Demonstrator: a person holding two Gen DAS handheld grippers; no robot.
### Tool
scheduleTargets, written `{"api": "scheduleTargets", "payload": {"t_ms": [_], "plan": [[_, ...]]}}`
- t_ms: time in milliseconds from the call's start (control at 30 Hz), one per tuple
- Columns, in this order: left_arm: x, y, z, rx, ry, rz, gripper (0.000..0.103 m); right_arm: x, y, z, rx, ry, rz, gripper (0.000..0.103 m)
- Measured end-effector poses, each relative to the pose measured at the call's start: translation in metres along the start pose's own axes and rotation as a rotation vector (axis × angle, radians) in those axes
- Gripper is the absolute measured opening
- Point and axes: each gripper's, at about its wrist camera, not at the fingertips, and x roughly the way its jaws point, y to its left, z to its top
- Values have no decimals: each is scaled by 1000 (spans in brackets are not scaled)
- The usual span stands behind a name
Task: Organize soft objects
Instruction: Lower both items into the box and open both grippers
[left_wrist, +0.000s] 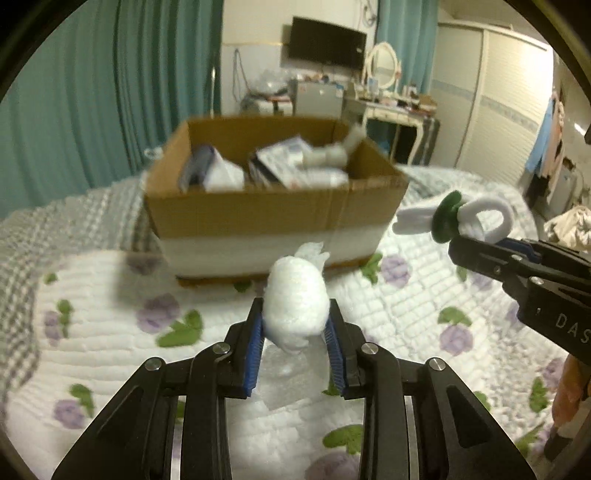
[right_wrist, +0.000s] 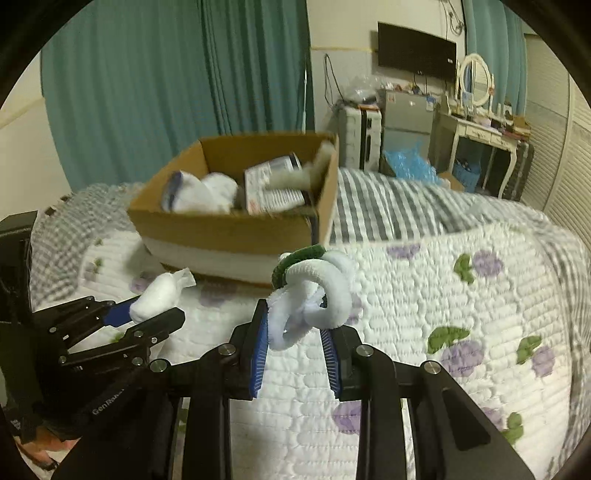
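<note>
My left gripper (left_wrist: 295, 325) is shut on a white soft bundle wrapped in plastic (left_wrist: 297, 299), held above the quilt in front of an open cardboard box (left_wrist: 258, 210). The bundle also shows in the right wrist view (right_wrist: 157, 297). My right gripper (right_wrist: 293, 330) is shut on a white fuzzy looped toy with a green ring (right_wrist: 314, 291), held above the quilt to the right of the box (right_wrist: 229, 229). The toy also shows in the left wrist view (left_wrist: 465, 218). The box holds white soft items and packets.
A floral white quilt (left_wrist: 406, 314) covers the bed, with a grey striped blanket (right_wrist: 388, 206) behind it. Teal curtains, a dressing table (left_wrist: 391, 110), a small fridge and a wardrobe stand beyond the bed.
</note>
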Motion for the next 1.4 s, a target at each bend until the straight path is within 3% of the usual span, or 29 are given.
{"api": "scheduleTargets", "payload": {"t_ms": [333, 600, 733, 900, 1100, 1133, 1233, 1400], "plan": [[-81, 0, 57, 49, -181, 23, 30, -71, 29, 54, -70, -134, 38, 26], [-78, 15, 96, 57, -219, 30, 31, -86, 44, 103, -101, -207, 74, 26], [-54, 26, 106, 47, -205, 28, 31, -64, 48, 121, -102, -196, 110, 26], [-5, 36, 111, 56, -162, 63, 31, -12, 50, 138, -87, -168, 150, 26], [43, 43, 110, 59, -138, 49, 34, 52, 45, 143, -66, -118, 153, 27], [48, 44, 111, 53, -140, 43, 36, 61, 44, 144, -65, -111, 153, 28], [63, 49, 112, 44, -129, 23, 68, 85, 33, 148, -41, -97, 163, 31], [67, 45, 114, 76, -162, 43, 74, 114, 16, 154, 1, -71, 161, 43]]}}
